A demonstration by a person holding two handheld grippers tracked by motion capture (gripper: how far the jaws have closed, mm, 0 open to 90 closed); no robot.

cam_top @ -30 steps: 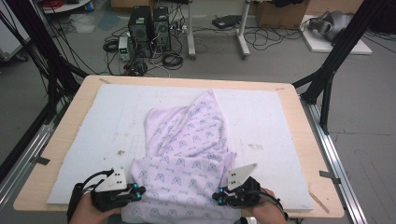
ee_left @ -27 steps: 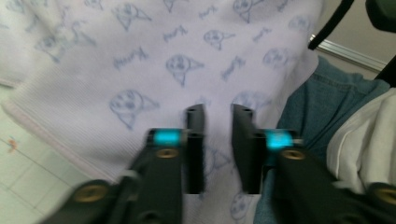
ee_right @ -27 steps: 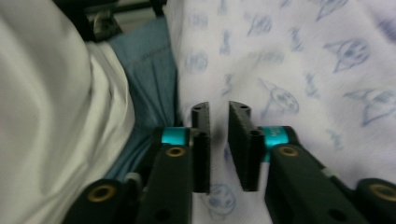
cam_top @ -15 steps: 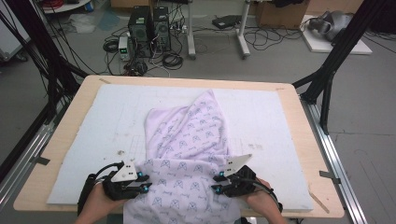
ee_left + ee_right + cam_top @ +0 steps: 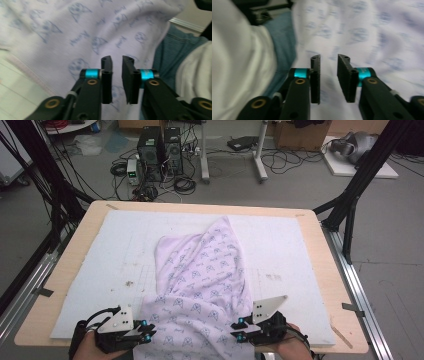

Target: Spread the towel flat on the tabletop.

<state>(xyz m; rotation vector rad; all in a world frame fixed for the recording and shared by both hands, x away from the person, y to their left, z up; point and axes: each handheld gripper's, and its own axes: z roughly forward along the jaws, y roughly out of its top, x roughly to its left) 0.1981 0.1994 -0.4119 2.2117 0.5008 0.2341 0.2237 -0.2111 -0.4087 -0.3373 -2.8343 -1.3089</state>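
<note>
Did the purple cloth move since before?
Yes. The cloth slid toward the table's near edge; the open grippers have just been letting go.

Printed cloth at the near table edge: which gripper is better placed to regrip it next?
Roughly even, slightly the left. The left gripper points its parted jaws at the printed cloth near its hem. The right gripper, jaws also parted with nothing clamped, faces mid-fabric.
</note>
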